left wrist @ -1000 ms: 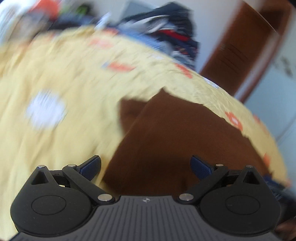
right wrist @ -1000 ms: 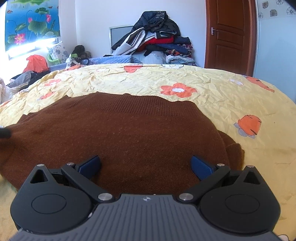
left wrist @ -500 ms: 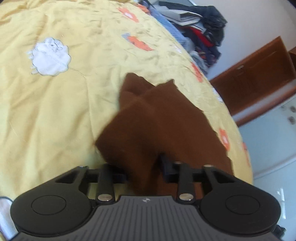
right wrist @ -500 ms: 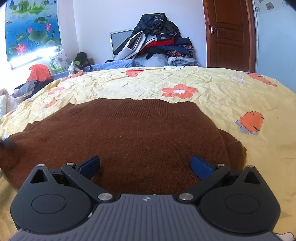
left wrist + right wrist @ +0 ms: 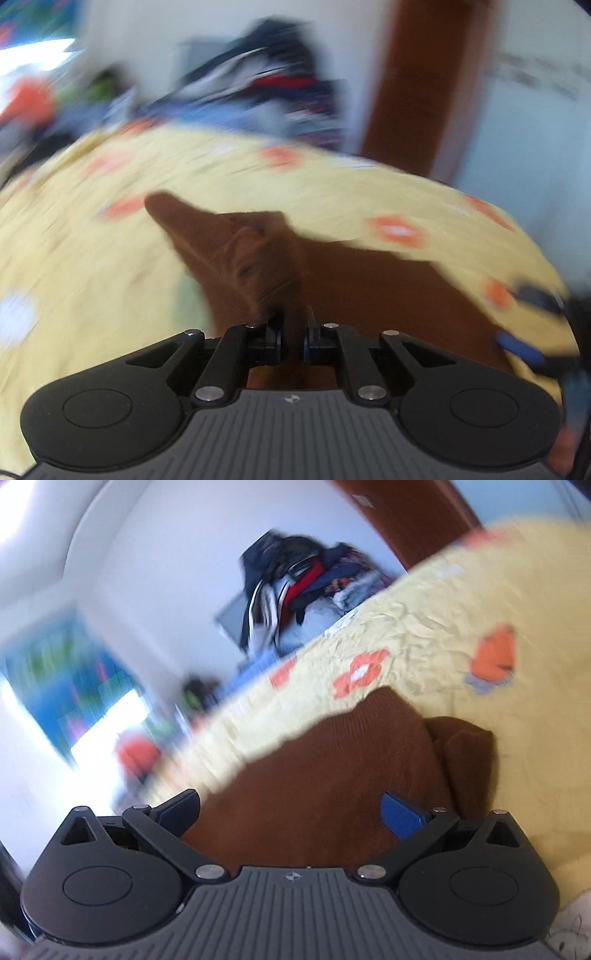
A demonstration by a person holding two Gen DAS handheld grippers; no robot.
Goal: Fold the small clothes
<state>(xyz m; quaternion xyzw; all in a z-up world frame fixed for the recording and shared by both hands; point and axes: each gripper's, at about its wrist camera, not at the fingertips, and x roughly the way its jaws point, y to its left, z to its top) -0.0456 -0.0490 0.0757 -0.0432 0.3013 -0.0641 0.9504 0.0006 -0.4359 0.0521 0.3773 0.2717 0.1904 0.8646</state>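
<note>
A brown knit sweater [image 5: 369, 288] lies on a yellow flowered bedspread [image 5: 74, 258]. My left gripper [image 5: 293, 325] has its jaws closing tight on a bunched fold of the sweater. The fabric is pinched between the pads, and a pointed corner [image 5: 221, 236] is lifted off the bed. The left wrist view is blurred. In the right wrist view the sweater [image 5: 314, 775] fills the middle, with a folded sleeve [image 5: 469, 753] at its right side. My right gripper [image 5: 291, 808] hovers open over the sweater, rolled sideways, with nothing gripped. It also shows at the left wrist view's right edge [image 5: 524, 319].
A heap of dark, red and white clothes [image 5: 303, 579] is piled beyond the far edge of the bed. A brown wooden door [image 5: 424, 74] stands behind the bed at the right. A bright window and a blue poster [image 5: 66, 686] are on the left wall.
My left gripper went from wide open to shut on the sweater's edge, then lifted it and swung right. My right gripper stayed open and rolled, so its view is now tilted.
</note>
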